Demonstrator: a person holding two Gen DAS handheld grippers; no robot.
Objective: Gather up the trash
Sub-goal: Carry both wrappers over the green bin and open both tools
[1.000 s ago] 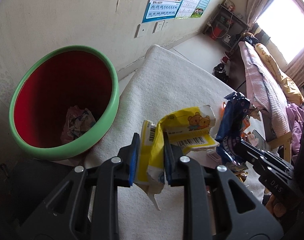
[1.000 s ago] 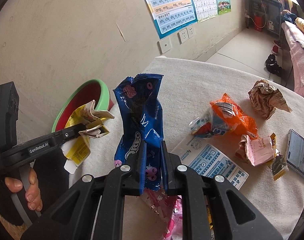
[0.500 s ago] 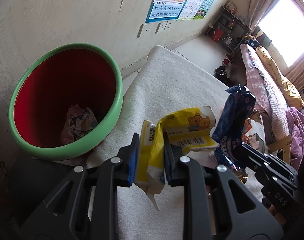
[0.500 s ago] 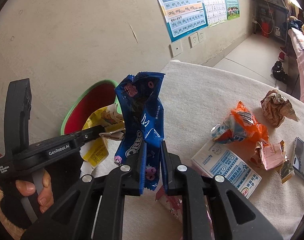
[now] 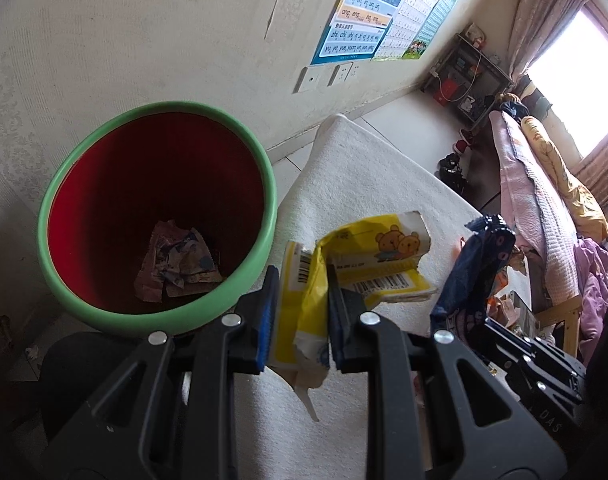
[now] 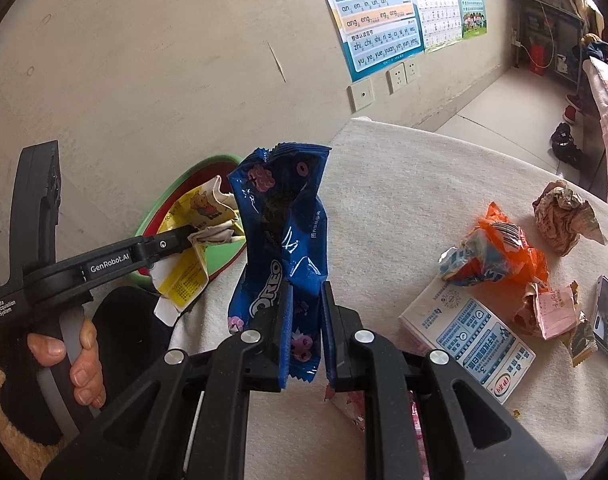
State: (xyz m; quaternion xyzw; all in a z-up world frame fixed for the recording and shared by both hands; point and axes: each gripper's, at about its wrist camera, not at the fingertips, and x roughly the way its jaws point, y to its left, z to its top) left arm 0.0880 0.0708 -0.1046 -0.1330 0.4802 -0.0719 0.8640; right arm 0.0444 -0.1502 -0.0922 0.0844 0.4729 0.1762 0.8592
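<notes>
Bin nearer; orange wrapper right-view only.

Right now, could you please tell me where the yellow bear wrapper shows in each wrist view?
Left wrist view: the yellow bear wrapper sits low at centre, pinched in the left claw.
Right wrist view: it is at middle left, beside the blue Oreo wrapper.
Shared landmark: the green-rimmed bin, behind or left of the wrapper.
</notes>
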